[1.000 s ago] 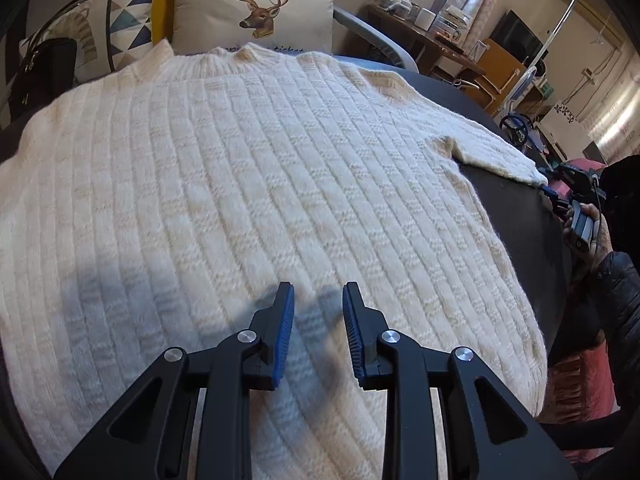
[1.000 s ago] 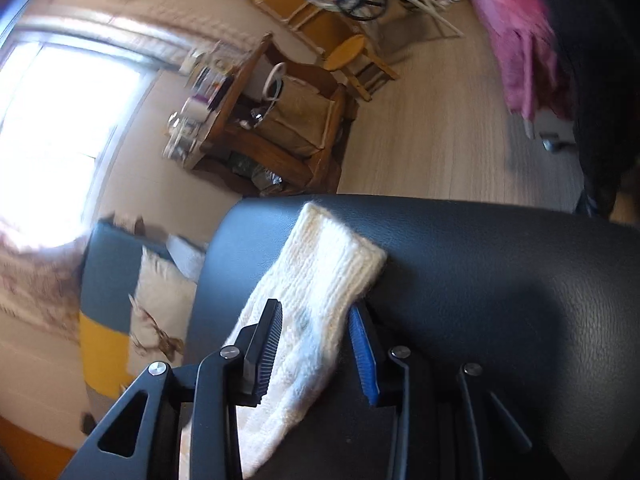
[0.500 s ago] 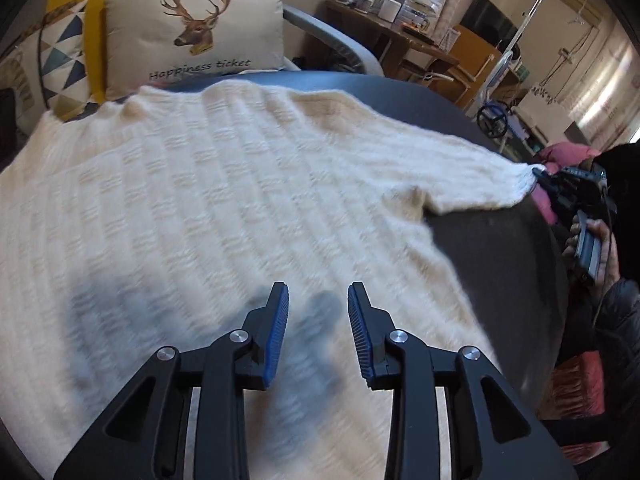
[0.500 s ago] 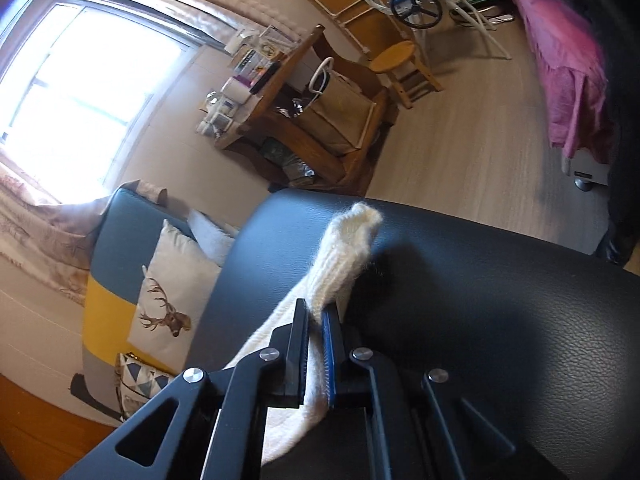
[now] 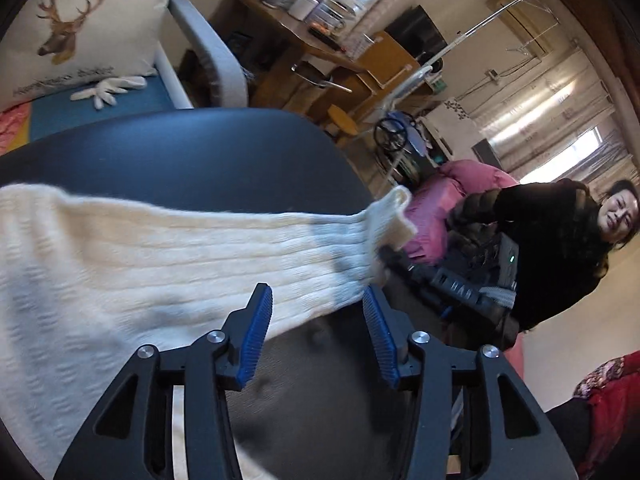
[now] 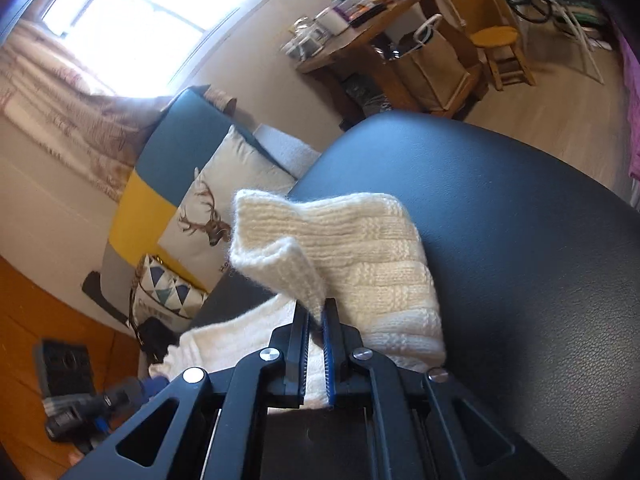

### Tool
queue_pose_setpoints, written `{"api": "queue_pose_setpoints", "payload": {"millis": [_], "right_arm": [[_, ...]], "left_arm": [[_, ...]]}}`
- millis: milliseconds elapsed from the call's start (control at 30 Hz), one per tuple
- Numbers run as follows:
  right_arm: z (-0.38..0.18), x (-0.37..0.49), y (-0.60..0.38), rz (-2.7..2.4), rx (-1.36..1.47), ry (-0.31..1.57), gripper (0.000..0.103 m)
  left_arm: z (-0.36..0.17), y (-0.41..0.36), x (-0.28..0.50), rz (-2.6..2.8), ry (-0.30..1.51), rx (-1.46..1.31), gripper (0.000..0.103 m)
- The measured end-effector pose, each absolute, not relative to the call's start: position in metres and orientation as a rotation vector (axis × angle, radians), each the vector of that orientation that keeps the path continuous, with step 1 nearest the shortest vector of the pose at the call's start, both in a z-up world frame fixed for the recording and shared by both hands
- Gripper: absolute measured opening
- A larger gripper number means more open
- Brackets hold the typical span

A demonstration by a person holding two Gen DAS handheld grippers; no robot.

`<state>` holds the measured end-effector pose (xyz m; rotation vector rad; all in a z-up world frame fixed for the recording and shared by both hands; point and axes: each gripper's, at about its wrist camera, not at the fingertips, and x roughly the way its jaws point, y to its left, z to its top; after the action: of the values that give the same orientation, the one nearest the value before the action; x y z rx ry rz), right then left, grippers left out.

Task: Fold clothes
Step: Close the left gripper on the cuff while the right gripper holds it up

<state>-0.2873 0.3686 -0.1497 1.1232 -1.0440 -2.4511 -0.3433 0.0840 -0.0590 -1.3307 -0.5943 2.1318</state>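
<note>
Your right hand-held gripper [image 6: 316, 322] is clamped tight on the cuff of the cream knitted sweater [image 6: 360, 264], its blue pads pinching a fold of the ribbing that stands up just ahead of the fingertips. The sleeve [image 5: 224, 248] is lifted off the dark counter [image 6: 500, 240] and bends back over itself in front of that gripper, with more knit trailing off to its left and down.

Your left hand-held gripper [image 5: 318, 336] stands about half open, its jaws having just been opening, and nothing is pressed between them. The sleeve stretches across just beyond its fingertips, its lower edge passing close ahead of the left pad (whether it touches, you cannot tell), while the bare counter [image 5: 192, 152] shows directly between the fingers and further ahead. The sweater's body spreads out to the left of this gripper and below it. To its front right the cuff end meets the other gripper, blurred here.

Further ahead and left lies a deer-print cushion [image 5: 80, 28] on a blue sofa, with a white glove [image 5: 108, 88] just beside it.
</note>
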Motion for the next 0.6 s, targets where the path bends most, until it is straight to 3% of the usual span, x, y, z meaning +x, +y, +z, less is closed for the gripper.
{"api": "queue_pose_setpoints", "payload": {"millis": [333,600], "right_arm": [[-0.151,-0.275,0.333,-2.366,1.142,-0.887,0.005],[-0.138,-0.265,0.293,-2.435,1.182,-0.558,0.005]], "left_arm": [[-0.079,0.133,-0.374,2.019,-0.638,-1.436,0.057],[-0.093,0.131,-0.381,1.974,-0.712,-1.504,0.059]]}}
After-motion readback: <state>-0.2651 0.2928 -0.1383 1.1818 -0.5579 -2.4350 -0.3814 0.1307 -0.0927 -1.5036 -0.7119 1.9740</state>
